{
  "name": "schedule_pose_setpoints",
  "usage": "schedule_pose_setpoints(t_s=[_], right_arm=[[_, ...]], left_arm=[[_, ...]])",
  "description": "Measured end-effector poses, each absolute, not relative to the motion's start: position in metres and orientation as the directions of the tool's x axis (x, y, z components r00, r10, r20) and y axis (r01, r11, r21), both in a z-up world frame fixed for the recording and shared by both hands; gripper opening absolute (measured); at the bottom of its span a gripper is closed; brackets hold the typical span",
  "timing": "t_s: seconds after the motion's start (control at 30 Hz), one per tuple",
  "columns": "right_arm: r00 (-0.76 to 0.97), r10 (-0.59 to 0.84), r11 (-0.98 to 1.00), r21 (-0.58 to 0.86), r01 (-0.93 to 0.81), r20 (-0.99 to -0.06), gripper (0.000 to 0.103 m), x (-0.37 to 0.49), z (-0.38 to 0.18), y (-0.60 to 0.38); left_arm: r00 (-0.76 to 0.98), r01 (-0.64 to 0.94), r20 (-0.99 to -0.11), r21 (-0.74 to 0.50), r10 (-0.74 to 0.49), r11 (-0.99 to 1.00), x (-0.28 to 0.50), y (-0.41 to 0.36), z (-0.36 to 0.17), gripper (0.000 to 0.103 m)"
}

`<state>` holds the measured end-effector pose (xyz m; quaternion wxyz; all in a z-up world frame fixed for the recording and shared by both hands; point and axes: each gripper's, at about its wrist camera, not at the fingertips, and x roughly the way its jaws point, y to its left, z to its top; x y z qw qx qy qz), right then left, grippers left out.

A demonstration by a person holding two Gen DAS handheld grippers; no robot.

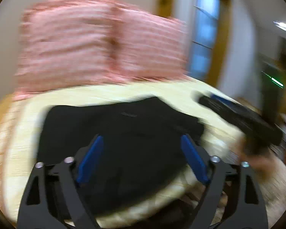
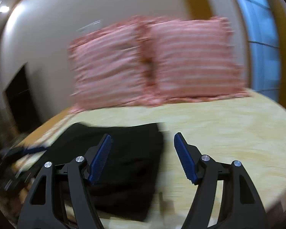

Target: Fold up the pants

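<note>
Black pants [image 1: 124, 133] lie folded into a compact rectangle on a pale yellow bed cover [image 1: 24, 133]. My left gripper [image 1: 141, 139] is open and empty, held above the near part of the pants. My right gripper [image 2: 143, 139] is open and empty, over the right edge of the pants [image 2: 124, 152]. The right gripper also shows in the left wrist view [image 1: 238, 118] as a dark blurred shape at the right. The left gripper appears blurred at the left edge of the right wrist view [image 2: 19, 152]. Both views are motion-blurred.
Two pink striped pillows [image 1: 97, 45] stand against the wall at the head of the bed; they also show in the right wrist view [image 2: 154, 63]. A window [image 1: 204, 38] is at the back right. The bed's near edge [image 1: 143, 210] drops off below the pants.
</note>
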<state>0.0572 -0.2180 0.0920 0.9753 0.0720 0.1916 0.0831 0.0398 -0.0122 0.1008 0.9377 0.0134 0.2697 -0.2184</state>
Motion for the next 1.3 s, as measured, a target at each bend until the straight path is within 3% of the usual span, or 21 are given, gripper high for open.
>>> schedule_pose_setpoints(t_s=[0.2, 0.3, 0.4, 0.43, 0.53, 0.63, 0.73, 1.0, 1.2, 1.3], right_arm=[[0.853, 0.302, 0.953, 0.144, -0.265, -0.426, 0.07, 0.079, 0.074, -0.169], [0.837, 0.274, 0.961, 0.109, -0.253, -0.474, 0.07, 0.083, 0.065, -0.159], [0.765, 0.2, 0.977, 0.062, -0.206, -0.612, 0.072, 0.093, 0.037, -0.152], [0.771, 0.187, 0.976, 0.029, -0.214, -0.609, 0.072, 0.089, 0.03, -0.15], [0.765, 0.169, 0.975, -0.008, -0.222, -0.622, 0.072, 0.085, 0.03, -0.144], [0.759, 0.261, 0.965, 0.131, -0.229, -0.596, 0.073, 0.089, 0.048, -0.166], [0.789, 0.265, 0.958, 0.244, -0.15, -0.555, 0.087, 0.103, 0.071, -0.206], [0.648, 0.259, 0.959, 0.268, -0.086, -0.716, 0.085, 0.181, 0.058, -0.238], [0.598, 0.261, 0.958, 0.279, -0.064, -0.758, 0.083, 0.21, 0.047, -0.245], [0.566, 0.281, 0.954, 0.291, -0.074, -0.775, 0.073, 0.219, 0.04, -0.246]], left_arm=[[0.771, 0.241, -0.587, -0.092, -0.248, 0.966, 0.065, 0.016, 0.078, 0.088], [0.756, 0.225, -0.617, -0.069, -0.219, 0.972, 0.068, 0.015, 0.065, 0.094], [0.698, 0.221, -0.681, -0.092, -0.223, 0.971, 0.071, 0.018, 0.044, 0.098], [0.684, 0.224, -0.689, -0.113, -0.239, 0.968, 0.072, 0.019, 0.038, 0.099], [0.721, 0.235, -0.657, -0.069, -0.221, 0.97, 0.066, 0.016, 0.032, 0.1], [0.721, 0.243, -0.65, -0.089, -0.241, 0.966, 0.065, 0.019, 0.032, 0.101], [0.731, 0.255, -0.633, -0.091, -0.254, 0.963, 0.063, 0.02, 0.031, 0.101], [0.745, 0.269, -0.61, -0.096, -0.27, 0.958, 0.063, 0.021, 0.03, 0.101], [0.746, 0.278, -0.605, -0.096, -0.278, 0.956, 0.062, 0.021, 0.03, 0.101], [0.748, 0.279, -0.603, -0.096, -0.279, 0.955, 0.062, 0.021, 0.029, 0.101]])
